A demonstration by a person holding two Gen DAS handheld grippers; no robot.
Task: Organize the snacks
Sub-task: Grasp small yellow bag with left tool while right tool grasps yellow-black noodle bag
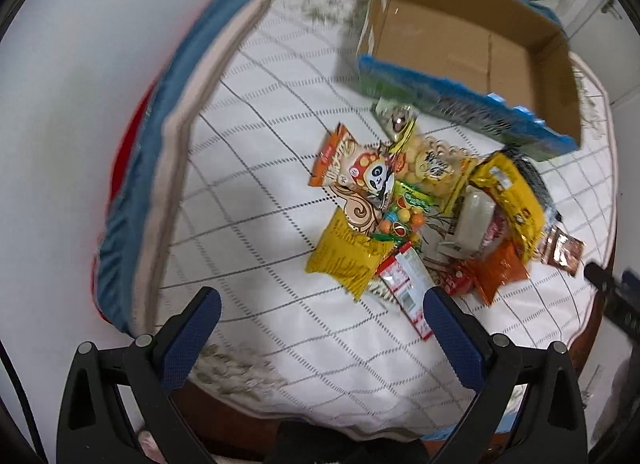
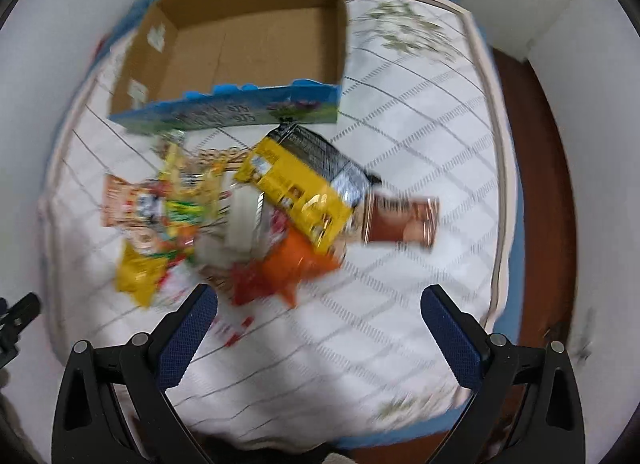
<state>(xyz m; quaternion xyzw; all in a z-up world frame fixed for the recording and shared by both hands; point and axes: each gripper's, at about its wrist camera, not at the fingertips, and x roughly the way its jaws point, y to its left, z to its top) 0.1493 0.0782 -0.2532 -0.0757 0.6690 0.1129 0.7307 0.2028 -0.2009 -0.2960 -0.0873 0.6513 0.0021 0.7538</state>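
White quilted cloth with a thin grid is covering the table (image 1: 280,344), and I am looking down on it from both wrists. It is giving the snacks a flat, soft bed, which is why the packets are lying slumped rather than standing.

The cardboard box (image 1: 472,44) is sitting at the far side, open top up and bare inside as far as I am seeing, its blue printed wall (image 2: 240,110) facing the heap. I am judging it to be the place the snacks are going, so nothing looks sorted yet.

The snack pile (image 1: 424,216) is lying just in front of that wall, packets overlapping one another. The big yellow bag (image 2: 296,192) is resting on top towards my right, the brown packet (image 2: 400,220) is lying just beside it at the heap's edge, and a small yellow packet (image 1: 348,256) is closest to my left side.

My left gripper (image 1: 322,338) is hovering short of the pile with fingers spread wide and holding nothing; my right gripper (image 2: 318,336) is doing likewise, though its view is blurring.
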